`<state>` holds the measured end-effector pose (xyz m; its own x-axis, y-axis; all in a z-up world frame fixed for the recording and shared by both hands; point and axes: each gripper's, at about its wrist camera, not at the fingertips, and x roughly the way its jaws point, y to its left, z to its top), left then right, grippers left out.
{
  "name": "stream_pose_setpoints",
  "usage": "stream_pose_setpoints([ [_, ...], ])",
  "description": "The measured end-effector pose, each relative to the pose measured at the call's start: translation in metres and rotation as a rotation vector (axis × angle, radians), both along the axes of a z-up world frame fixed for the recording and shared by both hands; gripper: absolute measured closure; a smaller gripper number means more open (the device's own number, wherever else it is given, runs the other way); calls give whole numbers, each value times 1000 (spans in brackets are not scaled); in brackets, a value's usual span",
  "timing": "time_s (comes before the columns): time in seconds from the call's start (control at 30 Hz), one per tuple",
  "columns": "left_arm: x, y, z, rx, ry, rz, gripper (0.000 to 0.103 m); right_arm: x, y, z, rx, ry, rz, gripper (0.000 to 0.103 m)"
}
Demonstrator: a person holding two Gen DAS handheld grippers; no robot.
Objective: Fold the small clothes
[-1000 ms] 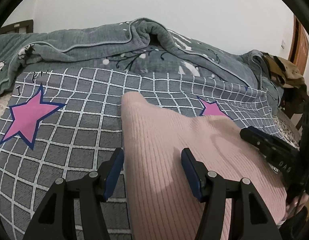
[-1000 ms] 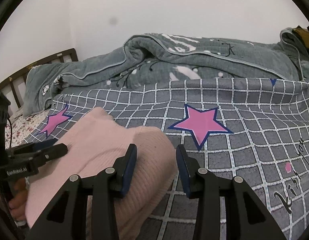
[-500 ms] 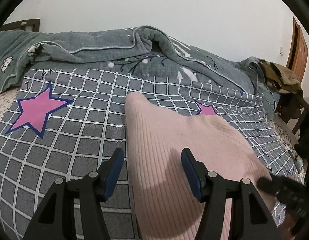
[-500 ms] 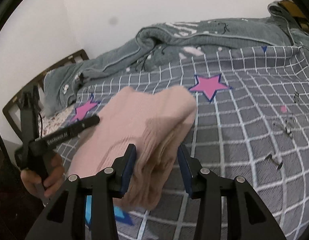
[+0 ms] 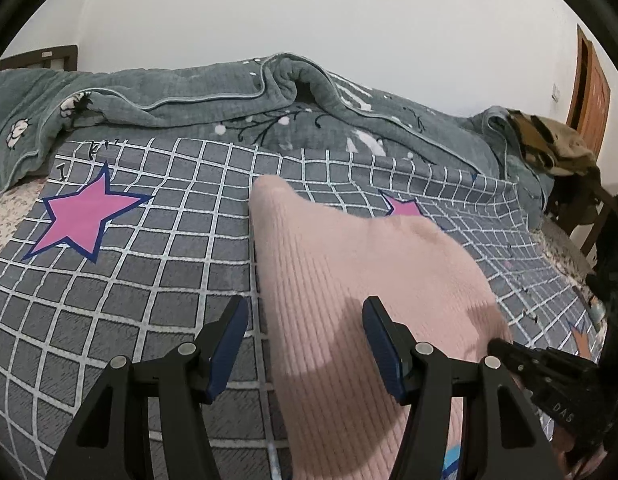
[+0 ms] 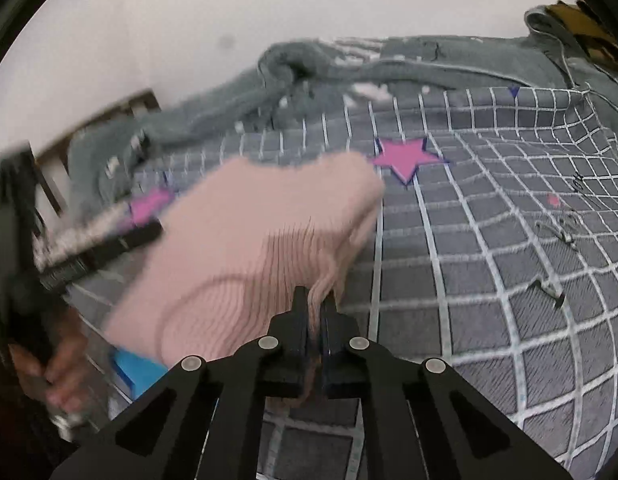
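Soft, even indoor light; left wrist view sharp, right wrist view motion-blurred, both with dark, curved fisheye edges.

The pink sweater point(image 5: 349, 280) is soft ribbed knit, matt. The grid bedsheet point(image 5: 149, 272) looks like smooth woven cloth, the grey blanket point(image 5: 229, 112) fleecy. The tongs point(image 5: 305, 344) are matt black plastic with silvery metal rivets.

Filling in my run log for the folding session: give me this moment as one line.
stage: gripping | right gripper: jaws just closed on edge of pink knit garment | left gripper: jaws open, astride garment's left edge | surface: grid bedspread
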<state>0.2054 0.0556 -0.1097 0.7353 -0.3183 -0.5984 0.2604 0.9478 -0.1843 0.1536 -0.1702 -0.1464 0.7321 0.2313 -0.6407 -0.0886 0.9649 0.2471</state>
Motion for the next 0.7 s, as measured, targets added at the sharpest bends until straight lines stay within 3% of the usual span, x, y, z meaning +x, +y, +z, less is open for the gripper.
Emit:
stream_pose_setpoints([
  [0.1, -6, 1, 0, 3, -9, 0, 45, -5, 2, 2, -30, -4, -12, 91],
  [0.23, -11, 3, -4, 10, -4, 12, 44, -5, -8, 8, 16, 5, -66, 65],
  [0.53, -32, 5, -11, -17, 30, 1, 43, -20, 2, 9, -63, 18, -77, 65],
  [0.7, -50, 2, -17, -63, 36, -54, 43, -25, -1, 23, 1, -22, -59, 64],
])
